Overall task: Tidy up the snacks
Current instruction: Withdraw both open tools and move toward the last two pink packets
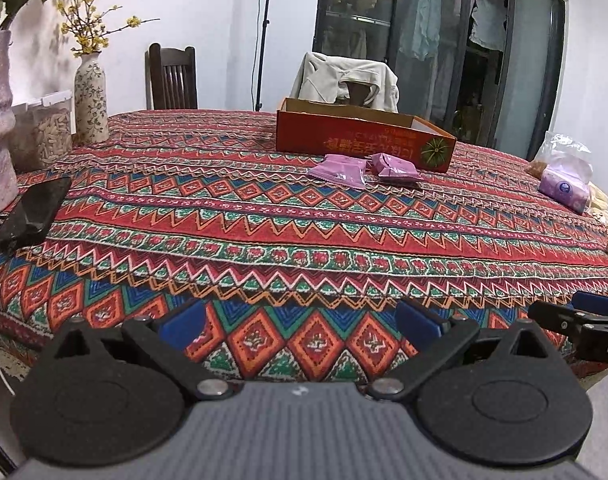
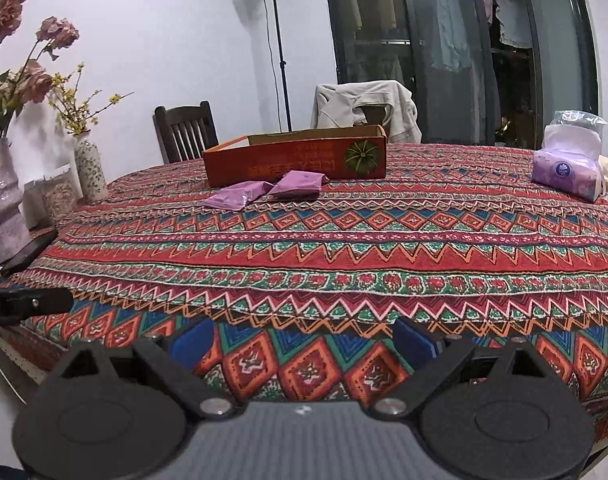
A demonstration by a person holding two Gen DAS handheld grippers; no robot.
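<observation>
Hovering at the bottom of each frame, just off the near edge of the surface [image 1: 304,240], both grippers are released: the left gripper [image 1: 299,326] has its blue-padded fingers [image 1: 185,322] spread wide with nothing between them, and the right gripper [image 2: 301,340] shows the same wide, bare gap. In the left wrist view the tip of the right gripper pokes in at the lower right of the frame, beside the left one but apart from it. Beyond the fingers the patterned tablecloth [image 2: 324,256] drapes over the near edge and then runs flat and bare across the whole middle of both frames, leaving broad open room. Clutter keeps to the sides: a black phone [image 1: 33,212] at the left edge, vases [image 1: 91,96] and a clear container [image 1: 43,132] at the upper left, and a purple tissue pack [image 2: 566,176] with a plastic bag near the right edge. Toward the centre of the frame, well past the open stretch, two purple snack packets [image 1: 338,171] [image 1: 396,167] lie flat on the cloth side by side, their corners touching or nearly so. They are small, matte, crimped pouches, one flatter, one puffier. Just behind them stands a shallow open orange-red cardboard box [image 1: 360,142], printed with gold characters and a green round emblem. Chairs [image 2: 185,130] stand beyond the far edge.
</observation>
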